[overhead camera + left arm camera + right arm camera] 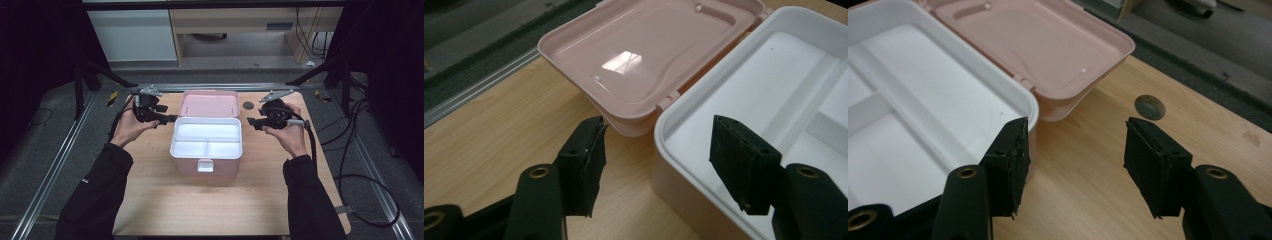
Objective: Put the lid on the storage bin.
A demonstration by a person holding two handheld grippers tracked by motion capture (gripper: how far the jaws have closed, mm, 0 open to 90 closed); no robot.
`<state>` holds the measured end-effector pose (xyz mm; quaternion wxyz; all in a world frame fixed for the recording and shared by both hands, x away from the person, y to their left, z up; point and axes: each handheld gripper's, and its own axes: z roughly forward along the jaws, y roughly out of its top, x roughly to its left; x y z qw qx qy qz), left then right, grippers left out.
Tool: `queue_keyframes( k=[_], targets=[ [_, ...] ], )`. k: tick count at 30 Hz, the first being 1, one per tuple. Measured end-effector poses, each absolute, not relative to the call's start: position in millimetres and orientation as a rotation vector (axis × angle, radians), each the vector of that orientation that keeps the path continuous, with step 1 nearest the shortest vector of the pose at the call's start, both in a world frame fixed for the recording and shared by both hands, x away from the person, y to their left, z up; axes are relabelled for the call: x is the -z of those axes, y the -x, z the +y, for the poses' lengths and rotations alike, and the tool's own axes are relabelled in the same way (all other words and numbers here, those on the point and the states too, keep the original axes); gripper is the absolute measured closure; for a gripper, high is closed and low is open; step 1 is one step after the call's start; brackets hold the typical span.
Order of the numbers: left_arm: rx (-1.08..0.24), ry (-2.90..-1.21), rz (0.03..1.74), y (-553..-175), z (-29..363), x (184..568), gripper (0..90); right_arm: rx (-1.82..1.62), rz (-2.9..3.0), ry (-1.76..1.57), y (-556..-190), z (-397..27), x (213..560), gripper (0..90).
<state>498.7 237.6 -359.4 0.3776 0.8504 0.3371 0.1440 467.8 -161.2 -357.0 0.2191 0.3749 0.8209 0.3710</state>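
So your pink box (206, 150) sits mid-table with its lid (209, 104) flipped back flat and the white tray (206, 136) showing. Both jaw pairs stand apart with nothing between them: left gripper (169, 118) by the back-left corner, right gripper (250, 121) by the back-right. If the tray comes out next, go for its rim from both sides and lift evenly. Farther off, watch the grommet hole (1150, 107) and trailing cable (350, 180).

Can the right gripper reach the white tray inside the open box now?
Probably yes. The right gripper is open and holds nothing, close beside the white tray. The pink lid lies folded back, so nothing covers the tray.
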Motion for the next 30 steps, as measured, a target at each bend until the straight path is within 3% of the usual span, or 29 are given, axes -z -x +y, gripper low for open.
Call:
queue_keyframes(
  k=[4,16,30],
  targets=[
    [-0.392,-2.142,0.898,-506,236,364,34.6,-1.086,2.205,-1.087,-475,-162,359,42.9],
    [-0.429,-1.982,1.002,-527,239,375,36.6,-1.106,2.153,-1.153,-502,-156,377,43.0],
    [-0.471,-2.011,1.022,-544,224,386,36.0,-1.173,2.108,-1.19,-539,-137,387,39.3]
  ],
)
